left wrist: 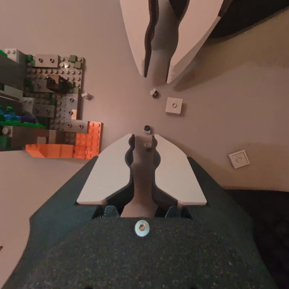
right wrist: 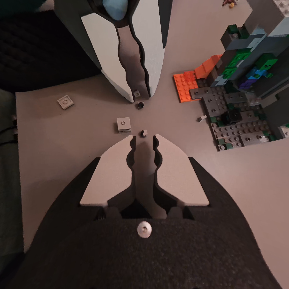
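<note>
Your left gripper (left wrist: 143, 136) has its jaws parted around a small grey stud piece (left wrist: 147, 145) lying on the table (left wrist: 219, 109), not clamped; your right gripper (right wrist: 144, 137) is parted and empty, a tiny dark piece (right wrist: 143, 133) just ahead; grey square block (right wrist: 123, 124) beside it; brick build (right wrist: 237, 100) off right.

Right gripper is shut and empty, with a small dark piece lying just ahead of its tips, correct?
Not quite. The right gripper is open, not shut: the right wrist view shows its jaws standing apart. The rest holds: it is empty, and the small dark piece lies just ahead of its tips.
</note>
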A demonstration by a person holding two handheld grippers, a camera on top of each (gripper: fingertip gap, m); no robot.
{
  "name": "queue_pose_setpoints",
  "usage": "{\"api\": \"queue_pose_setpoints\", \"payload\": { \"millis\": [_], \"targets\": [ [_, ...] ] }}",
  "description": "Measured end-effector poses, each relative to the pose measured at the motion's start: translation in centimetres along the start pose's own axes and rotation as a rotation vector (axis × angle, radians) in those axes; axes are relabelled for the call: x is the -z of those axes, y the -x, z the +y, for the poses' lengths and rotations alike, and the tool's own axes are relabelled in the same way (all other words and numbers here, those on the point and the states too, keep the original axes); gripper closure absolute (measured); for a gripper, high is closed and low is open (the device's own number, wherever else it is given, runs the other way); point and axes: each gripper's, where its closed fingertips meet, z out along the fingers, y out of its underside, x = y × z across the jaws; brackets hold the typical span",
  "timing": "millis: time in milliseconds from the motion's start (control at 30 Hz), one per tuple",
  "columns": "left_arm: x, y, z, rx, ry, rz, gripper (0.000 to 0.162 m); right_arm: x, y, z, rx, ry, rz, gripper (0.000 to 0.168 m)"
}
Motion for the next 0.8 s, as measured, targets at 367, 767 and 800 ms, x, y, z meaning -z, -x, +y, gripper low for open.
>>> {"api": "queue_pose_setpoints", "payload": {
  "millis": [367,767,800],
  "targets": [
    [-0.2,0.0,-0.4,-0.038,0.031,0.008,0.145,-1.6,-0.5,0.2,0.081,0.142,-0.032,0.161],
    [-0.4,0.5,-3.1,-0.066,-0.071,-0.028,0.155,13.8,-11.0,11.7,-0.22,0.264,0.273,0.161],
    [-0.1,0.8,-4.3,-0.074,-0.101,-0.044,0.155,15.0,-11.3,12.9,-0.248,0.271,0.277,0.161]
  ]
}}
